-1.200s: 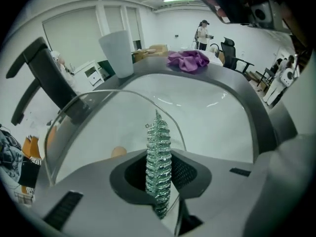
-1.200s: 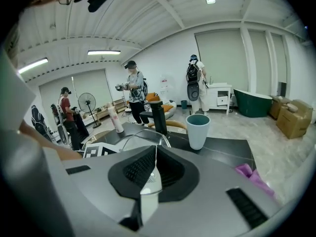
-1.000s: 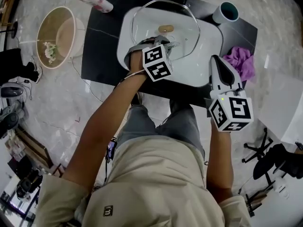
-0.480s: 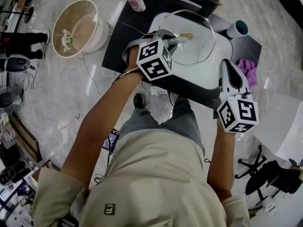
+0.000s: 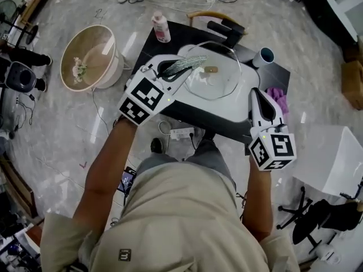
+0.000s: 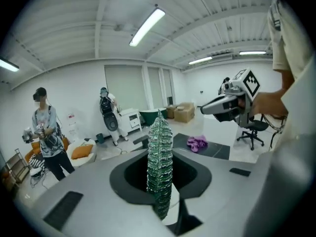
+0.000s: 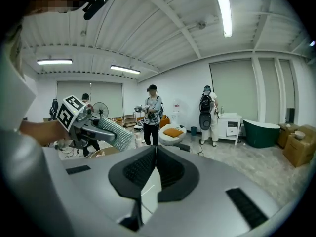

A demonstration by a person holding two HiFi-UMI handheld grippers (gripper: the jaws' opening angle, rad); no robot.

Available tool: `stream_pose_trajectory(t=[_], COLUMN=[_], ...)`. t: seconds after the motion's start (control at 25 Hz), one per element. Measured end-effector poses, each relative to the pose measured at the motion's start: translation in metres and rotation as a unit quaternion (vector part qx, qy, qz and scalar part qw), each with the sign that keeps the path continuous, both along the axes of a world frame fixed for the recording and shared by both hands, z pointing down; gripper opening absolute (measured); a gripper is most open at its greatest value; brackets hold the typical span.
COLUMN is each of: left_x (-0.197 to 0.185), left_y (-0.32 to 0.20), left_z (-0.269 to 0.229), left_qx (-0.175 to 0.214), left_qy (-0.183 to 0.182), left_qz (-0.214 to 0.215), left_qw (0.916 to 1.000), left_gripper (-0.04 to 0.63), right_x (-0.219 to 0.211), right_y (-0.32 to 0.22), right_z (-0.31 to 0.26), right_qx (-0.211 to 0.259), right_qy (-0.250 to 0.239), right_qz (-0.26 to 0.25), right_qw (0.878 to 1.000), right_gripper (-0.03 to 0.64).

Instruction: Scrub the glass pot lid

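The glass pot lid [image 5: 218,83], with a wooden knob, lies in a white basin [image 5: 245,89] on a black table. My left gripper [image 5: 173,71] is held up over the basin's left edge, shut on a silvery-green scrub pad [image 5: 186,66] that is off the lid. In the left gripper view the scrub pad [image 6: 160,137] stands upright between the jaws of the left gripper [image 6: 160,157]. My right gripper [image 5: 256,93] hovers at the table's front right, beside the basin, shut with nothing in it. In the right gripper view its jaws [image 7: 155,149] meet, and the left gripper [image 7: 79,120] shows with the pad [image 7: 117,132].
A pink-capped bottle [image 5: 161,27] and a teal cup [image 5: 264,56] stand at the table's back. A purple cloth [image 5: 279,98] lies at the table's right end. A beige tub [image 5: 91,55] and a power strip [image 5: 181,133] are on the floor. People [image 7: 153,112] stand farther off.
My left gripper has lifted the scrub pad off the lid and drawn back to the left. The right gripper has stayed beside the basin. The head camera has tilted.
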State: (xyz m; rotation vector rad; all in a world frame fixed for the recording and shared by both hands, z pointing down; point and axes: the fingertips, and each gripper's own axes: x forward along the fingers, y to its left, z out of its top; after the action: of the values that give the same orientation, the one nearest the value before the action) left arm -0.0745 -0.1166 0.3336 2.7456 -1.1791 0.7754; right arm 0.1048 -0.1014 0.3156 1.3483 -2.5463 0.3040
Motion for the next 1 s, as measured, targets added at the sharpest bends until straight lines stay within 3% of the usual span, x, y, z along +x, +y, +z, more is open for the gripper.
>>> stream_pose_trajectory(t=[0.2,0.36,0.64,1.0], left_x=[-0.040,-0.063,-0.082,-0.088], left_y=[0.024,0.047,0.085,0.090], left_z=[-0.073,-0.107,-0.121,-0.122], left_qx=[0.080,0.119,0.124,0.123], left_qy=[0.081,0.105,0.120,0.138], left_qz=[-0.059,-0.074,-0.073,-0.058], left_qw=[0.9917,0.9846,0.9822,0.9810], left_gripper=[0.087,0.087,0.087,0.087], right_x=[-0.018,-0.033,-0.041,-0.045], right_y=[0.017,0.028,0.045,0.054], right_z=[-0.036,-0.054,-0.072,-0.076], right_qx=[0.047,0.054,0.061,0.065], right_qy=[0.024,0.008,0.015,0.026], right_qz=[-0.033,-0.049,-0.042,-0.028], right_qw=[0.998,0.997,0.997,0.997], right_gripper=[0.023,0.021,0.022,0.023])
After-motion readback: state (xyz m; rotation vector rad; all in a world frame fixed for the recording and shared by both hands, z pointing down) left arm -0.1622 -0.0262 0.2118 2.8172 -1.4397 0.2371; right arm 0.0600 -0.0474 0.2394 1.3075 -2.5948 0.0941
